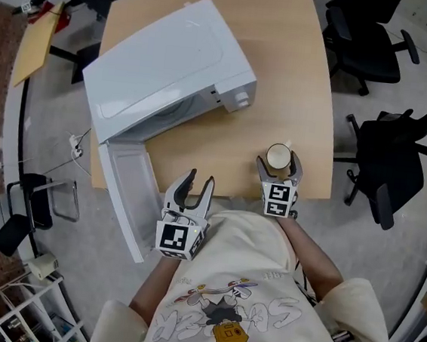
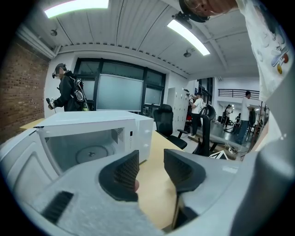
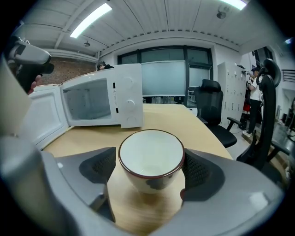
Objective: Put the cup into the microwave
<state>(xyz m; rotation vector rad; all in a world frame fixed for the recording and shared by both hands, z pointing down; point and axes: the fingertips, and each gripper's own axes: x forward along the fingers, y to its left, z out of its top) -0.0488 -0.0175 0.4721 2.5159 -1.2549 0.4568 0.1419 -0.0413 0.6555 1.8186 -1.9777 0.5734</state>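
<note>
A white cup (image 1: 278, 158) with a dark red rim stands upright on the wooden table (image 1: 286, 60) near its front edge. My right gripper (image 1: 278, 163) is open around the cup (image 3: 151, 159), one pad on each side and the cup resting on the table. The white microwave (image 1: 172, 63) sits to the left with its door (image 1: 124, 187) swung open past the table edge. Its empty cavity and turntable (image 2: 92, 152) show in the left gripper view. My left gripper (image 1: 201, 177) is open and empty, just off the table's front edge, right of the door.
Black office chairs (image 1: 371, 39) (image 1: 395, 170) stand right of the table. A wire rack (image 1: 9, 312) is at the lower left, and a small stool (image 1: 32, 200) stands left of the door. People stand far back in the room (image 2: 69, 92).
</note>
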